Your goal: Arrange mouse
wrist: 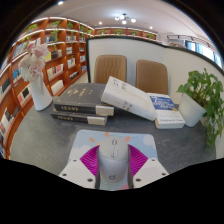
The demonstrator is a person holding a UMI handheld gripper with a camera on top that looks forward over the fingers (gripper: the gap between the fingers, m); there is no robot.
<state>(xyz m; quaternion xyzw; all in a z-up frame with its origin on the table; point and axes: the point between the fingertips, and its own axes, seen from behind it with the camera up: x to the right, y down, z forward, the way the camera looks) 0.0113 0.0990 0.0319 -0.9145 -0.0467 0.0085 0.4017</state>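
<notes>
I see the mouse (113, 158) between my gripper (113, 166) fingers, near me at the centre of the table (60, 140). It is white and smooth, with a scroll wheel on its far half and a grey mark on its near half. The jaws are clenched on it, the magenta pads (91, 160) pressing both flanks. Farther off lie stacked dark books (82, 103), a white box (128, 97) leaning on them, a vase of flowers (38, 80) at left and a potted plant (207, 98) at right.
</notes>
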